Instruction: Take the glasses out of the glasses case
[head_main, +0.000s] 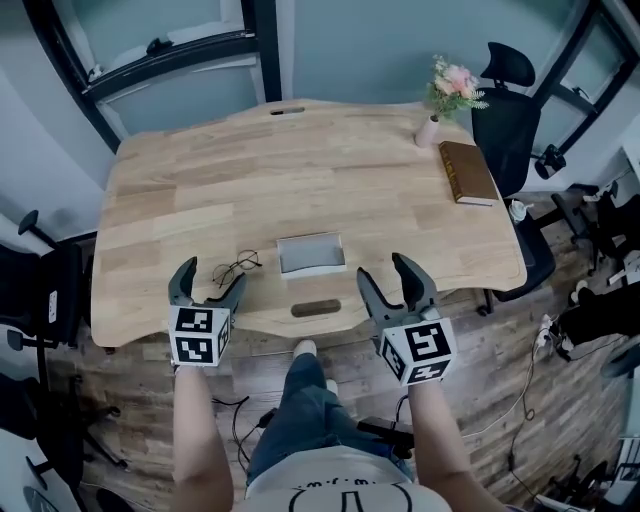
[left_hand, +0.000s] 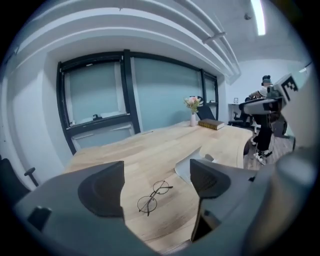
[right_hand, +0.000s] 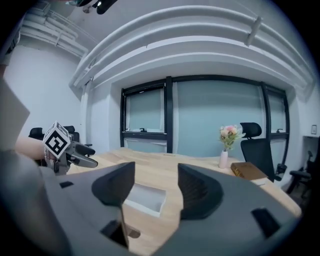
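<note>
I hold both grippers at the near edge of the wooden table (head_main: 300, 170), one on each side of my knees. My left gripper (head_main: 210, 275) has its jaws wide apart with nothing between the pads. My right gripper (head_main: 382, 266) is also spread and empty.

The glasses (head_main: 238, 267) lie on the tabletop, out of the glasses case (head_main: 311, 253) and just left of it, not touching. The case lies open near the front edge, behind a dark oval slot (head_main: 316, 308) in the wood.

The near edge curves inward towards me. The middle and far left of the table are bare. A brown book (head_main: 467, 172) and a vase of flowers (head_main: 450, 95) stand at the far right corner, with an office chair (head_main: 510, 110) beyond it.

The marker cubes carry black-and-white square patterns. Any lettering on the book is too small to read.
</note>
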